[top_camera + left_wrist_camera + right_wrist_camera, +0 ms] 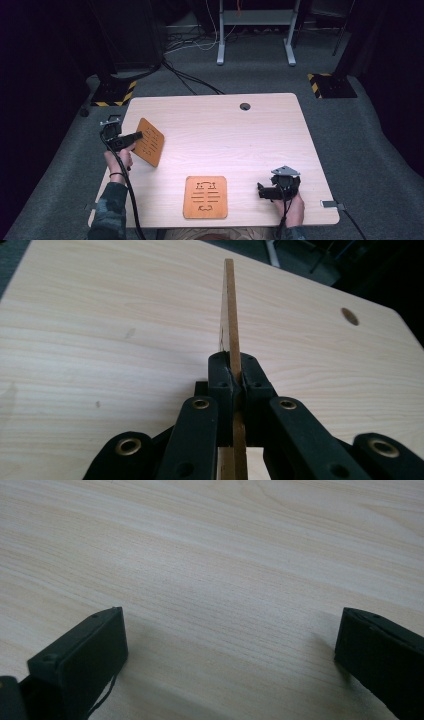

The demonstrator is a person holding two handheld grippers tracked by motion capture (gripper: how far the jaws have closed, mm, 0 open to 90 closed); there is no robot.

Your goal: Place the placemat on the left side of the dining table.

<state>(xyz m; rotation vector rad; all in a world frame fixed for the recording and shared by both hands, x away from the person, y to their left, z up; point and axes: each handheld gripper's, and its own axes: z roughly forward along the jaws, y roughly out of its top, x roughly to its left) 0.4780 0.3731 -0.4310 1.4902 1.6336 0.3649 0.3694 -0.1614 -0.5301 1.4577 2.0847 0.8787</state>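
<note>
Two brown boards with cut-out slots show in the high view: a held board (pixel 149 141) lifted near the tabletop's left edge, and a flat board (pixel 205 196) lying by the near edge, about midway along it. The left gripper view adds what the high view cannot: the held board (pixel 230 310) seen edge-on as a thin strip standing upright, with the left gripper (pixel 234 374) clenched on its lower part, both pads pressed against its faces. From above, the left gripper (pixel 136 135) reaches in level from the left. The right gripper (pixel 261 190) rests near the tabletop's (pixel 240 140) near right corner; its own view shows the right gripper (pixel 227 625) spread wide over bare wood, grasping nothing.
</note>
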